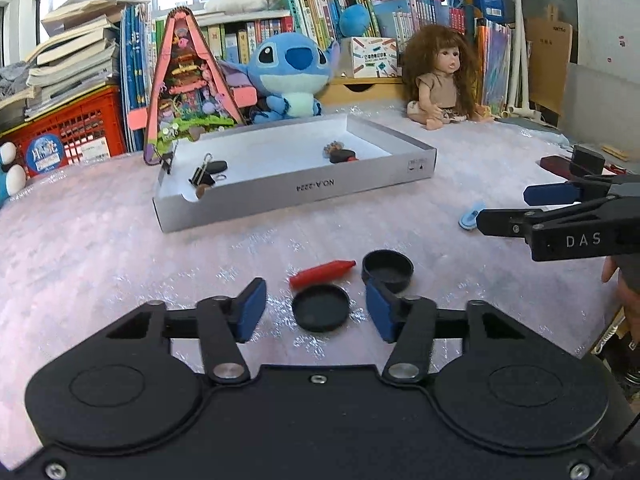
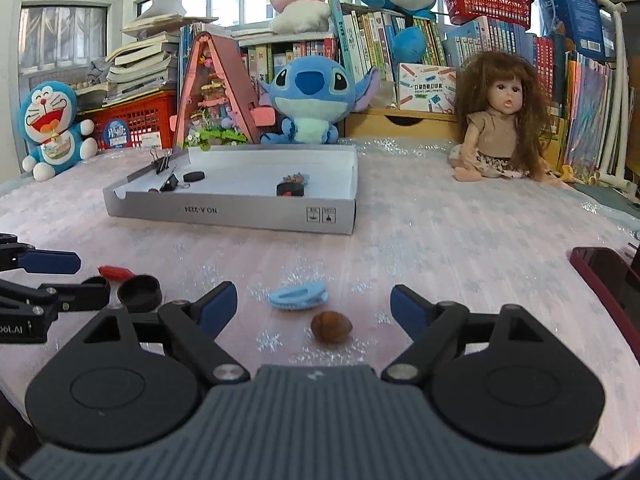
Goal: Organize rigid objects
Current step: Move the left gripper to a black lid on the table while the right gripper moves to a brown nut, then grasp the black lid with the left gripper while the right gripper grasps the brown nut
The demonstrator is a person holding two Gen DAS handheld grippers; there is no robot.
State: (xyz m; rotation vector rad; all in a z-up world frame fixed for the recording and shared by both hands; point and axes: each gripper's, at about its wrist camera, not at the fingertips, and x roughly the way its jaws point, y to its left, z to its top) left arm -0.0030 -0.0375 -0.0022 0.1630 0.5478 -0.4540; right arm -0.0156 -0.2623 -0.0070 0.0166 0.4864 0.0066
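Note:
My left gripper [image 1: 316, 306] is open low over the table, with a flat black lid [image 1: 320, 307] between its fingers. A black round cap [image 1: 387, 270] and a red crayon-like piece [image 1: 322, 273] lie just beyond. My right gripper [image 2: 314, 307] is open; a brown nut [image 2: 332, 327] and a light blue hair clip [image 2: 298, 299] lie between its fingers. The white box [image 1: 296, 192] holds binder clips and small dark items. The right gripper also shows in the left wrist view [image 1: 504, 210]; the left gripper shows in the right wrist view [image 2: 80, 276].
Plush toys, a doll [image 2: 500, 120], a pink triangular model [image 1: 188, 80], books and red crates line the back edge. A dark red phone [image 2: 604, 280] lies at the right edge of the table.

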